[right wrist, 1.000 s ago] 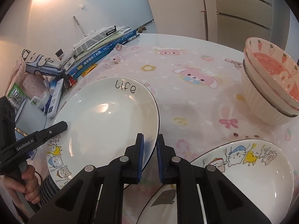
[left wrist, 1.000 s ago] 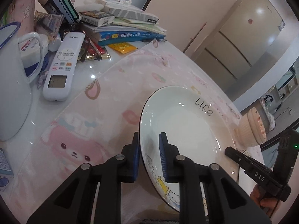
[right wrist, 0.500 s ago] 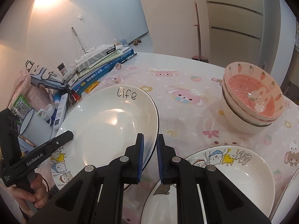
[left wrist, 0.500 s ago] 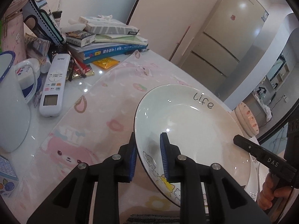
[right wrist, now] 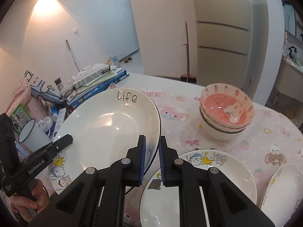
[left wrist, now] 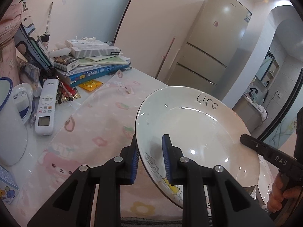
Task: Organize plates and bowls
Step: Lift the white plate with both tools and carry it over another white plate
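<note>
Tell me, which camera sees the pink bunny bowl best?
The right wrist view. There the pink bunny bowl sits in full sight on top of the stacked bowls, with its bunny picture clear. The left wrist view does not show it; the lifted plate fills that side.

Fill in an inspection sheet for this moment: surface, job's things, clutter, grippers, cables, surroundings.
Surface: round table under a pink cartoon-print tablecloth.
Job's things: white "Life" plate with cartoon cats held off the table by both grippers; second white cartoon plate lying below the right one; a third plate's edge at far right; pink rabbit-print bowls, stacked.
Clutter: stack of books and boxes, white remote control, white enamel mug, pink pouch.
Grippers: left hand-held gripper and right hand-held gripper each clamp the plate's rim.
Cables: nothing seen.
Surroundings: beige refrigerator, white walls.
</note>
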The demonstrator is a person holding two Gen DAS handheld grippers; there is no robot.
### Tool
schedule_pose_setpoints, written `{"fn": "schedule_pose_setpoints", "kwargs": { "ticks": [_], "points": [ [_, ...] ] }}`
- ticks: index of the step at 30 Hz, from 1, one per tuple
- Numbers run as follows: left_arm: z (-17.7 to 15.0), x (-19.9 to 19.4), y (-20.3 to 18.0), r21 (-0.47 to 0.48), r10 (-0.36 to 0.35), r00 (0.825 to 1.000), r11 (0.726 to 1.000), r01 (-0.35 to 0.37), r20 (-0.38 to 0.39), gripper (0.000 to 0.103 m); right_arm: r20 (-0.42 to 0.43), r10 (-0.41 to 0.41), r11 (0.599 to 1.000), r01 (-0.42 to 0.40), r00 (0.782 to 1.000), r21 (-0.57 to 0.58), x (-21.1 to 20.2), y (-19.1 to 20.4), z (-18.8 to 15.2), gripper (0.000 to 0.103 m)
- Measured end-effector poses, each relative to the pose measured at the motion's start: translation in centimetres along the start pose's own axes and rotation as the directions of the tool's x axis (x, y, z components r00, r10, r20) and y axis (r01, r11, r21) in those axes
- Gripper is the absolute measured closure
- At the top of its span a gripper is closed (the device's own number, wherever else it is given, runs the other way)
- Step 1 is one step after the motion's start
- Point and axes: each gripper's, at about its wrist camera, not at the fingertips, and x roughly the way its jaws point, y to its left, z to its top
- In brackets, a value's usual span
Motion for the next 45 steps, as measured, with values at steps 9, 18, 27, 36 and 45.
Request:
{"fn": "schedule_pose_setpoints", "kwargs": {
  "ticks": [9, 18, 27, 36, 45],
  "points": [
    [-0.5, -2.0, -2.7, 0.101, -0.139, 0.987, 0.986, 0.13, 0.083, 0.083, 0.043, -0.058, 0.997, 0.056, 0.997, 0.045, -4.2, -2.0, -1.8, 0.088],
    [-2.3, 0.0, -5.9, 0.155, -0.149, 0.988, 0.976, 0.153, -0.041, 0.082, 0.037, -0.129, 0.987, 0.125, 0.991, 0.102, -6.7, -4.6, -5.5, 0.087],
    [-4.2, -1.0, -9.6, 0.292, -0.169, 0.984, 0.94, 0.177, -0.052, 0.082, 0.089, -0.18, 0.969, 0.161, 0.98, 0.186, -9.6, -6.7, -8.6, 0.087],
    [-5.6, -2.8, -12.9, 0.361, -0.201, 0.978, 0.909, 0.209, -0.059, 0.082, 0.184, -0.221, 0.96, 0.181, 0.958, 0.214, -13.9, -8.2, -11.5, 0.087],
    [-5.0, -2.6, -16.1, 0.382, -0.14, 0.983, 0.907, 0.176, -0.12, 0.081, 0.188, -0.192, 0.945, 0.13, 0.963, 0.299, -14.7, -11.1, -12.1, 0.087]
  ]
}}
